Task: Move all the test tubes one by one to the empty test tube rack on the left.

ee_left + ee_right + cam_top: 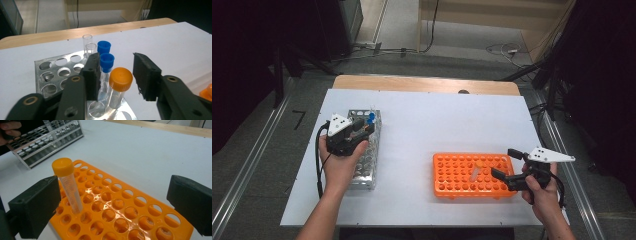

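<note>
Showing two hand-held tools at work over a white table (422, 125). Left tool (115, 75) poised above the metal tube rack (364, 155) at the table's left side, jaws parted moderately, with an orange-capped tube (119, 85) standing between them in a near rack hole; pads to either side of the cap, left pad close beside the tube, right pad apart from it, nothing clamped. Just behind that tube, two blue-capped tubes (106, 58) upright in the same rack, and farther back two uncapped clear tubes (88, 45). Seen from the high view, left hand (339, 165) wrapped around the tool body over the rack, blue caps visible at the rack's far end. Right tool (117, 202) held low at the right end of the orange plastic tube rack (472, 175), jaws spread wide and empty. One orange-capped tube (68, 187) standing upright in a hole of the orange rack, near the left jaw in the right gripper view but not touched by it. Remaining holes of the orange rack vacant. Right hand (542, 192) gripping the tool at the table's near right edge, well apart from the left one.
</note>
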